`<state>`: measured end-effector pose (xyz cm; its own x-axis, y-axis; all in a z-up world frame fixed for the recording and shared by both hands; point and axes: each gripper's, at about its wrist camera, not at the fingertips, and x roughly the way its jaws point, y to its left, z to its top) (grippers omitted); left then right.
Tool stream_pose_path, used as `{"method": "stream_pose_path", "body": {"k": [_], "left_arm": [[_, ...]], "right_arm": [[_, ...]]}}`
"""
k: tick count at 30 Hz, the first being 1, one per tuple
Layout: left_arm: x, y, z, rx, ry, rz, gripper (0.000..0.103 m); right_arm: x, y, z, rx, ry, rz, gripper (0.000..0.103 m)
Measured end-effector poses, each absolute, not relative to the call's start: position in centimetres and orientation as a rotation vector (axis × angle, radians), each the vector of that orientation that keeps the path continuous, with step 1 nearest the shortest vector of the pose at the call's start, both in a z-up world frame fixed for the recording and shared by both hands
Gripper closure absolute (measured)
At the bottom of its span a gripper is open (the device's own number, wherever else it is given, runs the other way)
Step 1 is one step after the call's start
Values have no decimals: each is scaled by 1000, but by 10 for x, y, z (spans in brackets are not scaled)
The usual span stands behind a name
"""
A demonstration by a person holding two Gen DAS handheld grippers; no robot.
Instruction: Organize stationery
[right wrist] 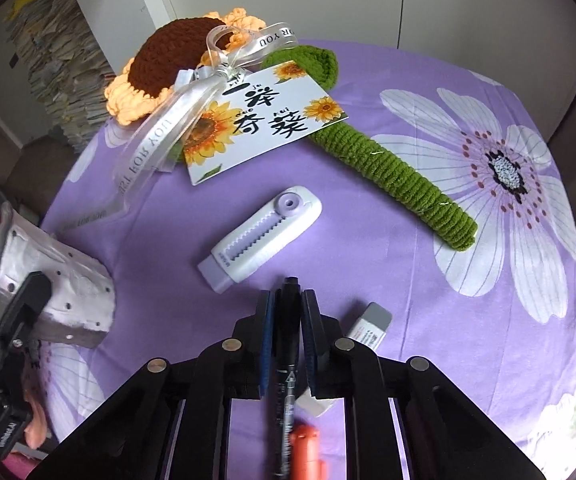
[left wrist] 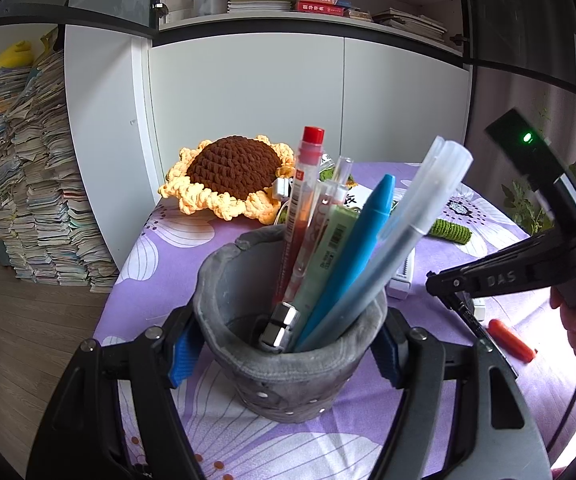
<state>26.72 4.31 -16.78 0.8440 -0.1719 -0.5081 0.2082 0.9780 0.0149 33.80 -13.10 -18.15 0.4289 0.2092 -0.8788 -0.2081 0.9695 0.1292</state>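
My left gripper (left wrist: 288, 344) is shut on a grey pen holder (left wrist: 288, 376) and holds it tilted over the purple floral tablecloth. Several pens stand in it: a red pen (left wrist: 301, 208), a blue pen (left wrist: 351, 256) and a translucent pen (left wrist: 407, 220). The holder also shows at the left of the right wrist view (right wrist: 56, 276). My right gripper (right wrist: 288, 300) is shut on a black pen (right wrist: 288, 352) just above the cloth. An orange pen (right wrist: 305, 452) lies under it. The right gripper shows in the left wrist view (left wrist: 459, 300).
A white correction tape (right wrist: 260, 240), an eraser (right wrist: 367, 328), a crochet sunflower (right wrist: 176, 60) with green stem (right wrist: 399, 172) and a sunflower card (right wrist: 260, 120) lie on the tablecloth (right wrist: 407, 280). White cabinets (left wrist: 248, 100) and paper stacks (left wrist: 36, 180) stand behind.
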Motion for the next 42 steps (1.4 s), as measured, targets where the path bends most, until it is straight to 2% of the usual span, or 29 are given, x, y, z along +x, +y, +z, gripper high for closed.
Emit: {"method": "stream_pose_path", "body": {"k": [9,12,17,20,25,27,28,29,42], "left_arm": [[267,43,-168,71,529,-201,34],[267,43,-168,71,529,-201,34],[267,43,-168,71,529,-200,34],[267,43,-167,69,526,-199,34],[267,45,-167,65,525,-198,34],[267,45,-167,65,527,-199,33],[267,45,-167,64,528,-200,33],[268,45,-167,61,527,-200,33],[264,51,-166,54,508,-155,34]], "right_arm": [[294,-133,-116,99,909,387,89],[277,-131,-87,109,818,427,92],[261,-111,-50,6,707,479,93],[276,-100,-73,-66,813,465,93],[316,-94,-140,-7,1078,497,92],[325,-89,-156,-22,1122,493,89],[329,-86,-163,-28,1142,498,83],[332,-84,-168,-27,1157,505,74],[341,-67,-183,-72,1190,570,72]]}}
